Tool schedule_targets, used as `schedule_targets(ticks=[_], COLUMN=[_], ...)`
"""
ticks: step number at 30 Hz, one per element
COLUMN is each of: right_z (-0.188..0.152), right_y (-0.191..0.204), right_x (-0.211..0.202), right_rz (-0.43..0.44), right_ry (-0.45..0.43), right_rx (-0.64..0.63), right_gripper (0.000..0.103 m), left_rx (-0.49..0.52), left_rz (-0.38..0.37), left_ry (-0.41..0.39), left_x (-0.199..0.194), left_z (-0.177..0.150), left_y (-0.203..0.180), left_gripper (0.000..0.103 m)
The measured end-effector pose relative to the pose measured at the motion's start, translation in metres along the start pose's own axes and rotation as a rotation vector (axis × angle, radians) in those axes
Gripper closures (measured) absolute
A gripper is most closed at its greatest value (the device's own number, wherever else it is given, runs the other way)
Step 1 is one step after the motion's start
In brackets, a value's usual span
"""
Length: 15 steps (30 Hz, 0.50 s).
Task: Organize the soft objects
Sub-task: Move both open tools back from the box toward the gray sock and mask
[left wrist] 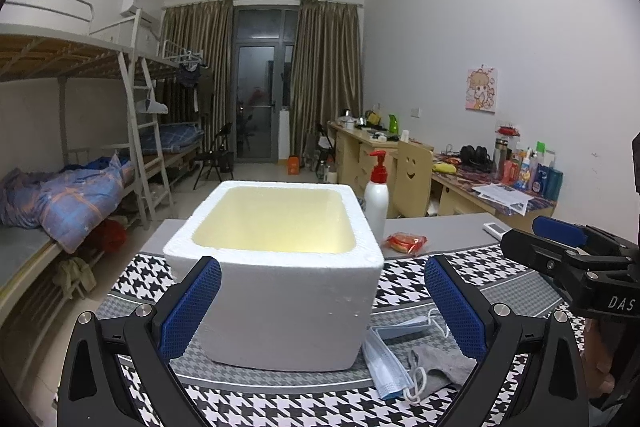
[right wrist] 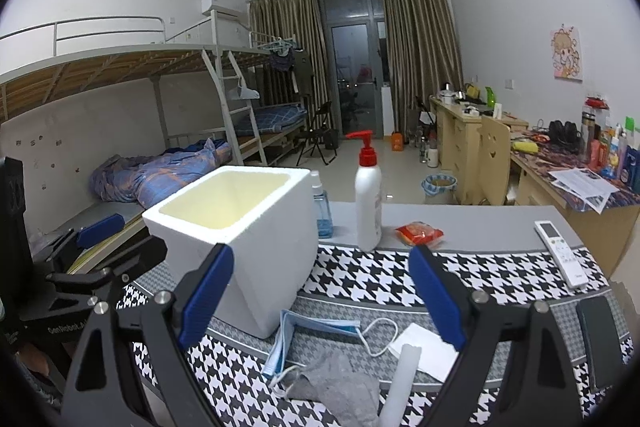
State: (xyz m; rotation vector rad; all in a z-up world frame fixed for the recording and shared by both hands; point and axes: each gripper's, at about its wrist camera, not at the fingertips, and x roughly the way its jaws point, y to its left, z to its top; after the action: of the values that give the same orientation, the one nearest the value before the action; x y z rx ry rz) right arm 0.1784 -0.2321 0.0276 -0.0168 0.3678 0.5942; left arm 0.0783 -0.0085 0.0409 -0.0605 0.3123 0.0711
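Both grippers are hovering with jaws spread wide and holding nothing, the left gripper (left wrist: 322, 307) facing the white foam box (left wrist: 280, 267) and the right gripper (right wrist: 320, 303) hanging over the soft stuff. The blue face mask (right wrist: 298, 337) is lying crumpled right against the box's front corner on the houndstooth cloth (right wrist: 400, 275), with the grey sock (right wrist: 340, 385) touching it on the near side (a white packet (right wrist: 426, 345) is sitting just beside them). Farther back on the surface (right wrist: 480, 227), a pump bottle (right wrist: 368, 203), a red snack pack (right wrist: 419, 231) and a remote (right wrist: 560, 251) are sitting around.
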Motion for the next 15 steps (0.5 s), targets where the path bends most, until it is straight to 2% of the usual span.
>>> schedule_targets(ticks=[5, 15], right_z=[-0.001, -0.009], right_y=[-0.003, -0.014], right_x=[-0.004, 0.000], right_rz=[-0.023, -0.040], right_ry=[-0.003, 0.029], right_rx=[-0.009, -0.050], right_gripper=[0.011, 0.011], left_rx=[0.026, -0.001], left_rz=[-0.021, -0.007], left_ry=[0.000, 0.031], left_x=[0.002, 0.013], left_z=[-0.002, -0.010], left_y=[-0.006, -0.015], left_gripper=[0.001, 0.001])
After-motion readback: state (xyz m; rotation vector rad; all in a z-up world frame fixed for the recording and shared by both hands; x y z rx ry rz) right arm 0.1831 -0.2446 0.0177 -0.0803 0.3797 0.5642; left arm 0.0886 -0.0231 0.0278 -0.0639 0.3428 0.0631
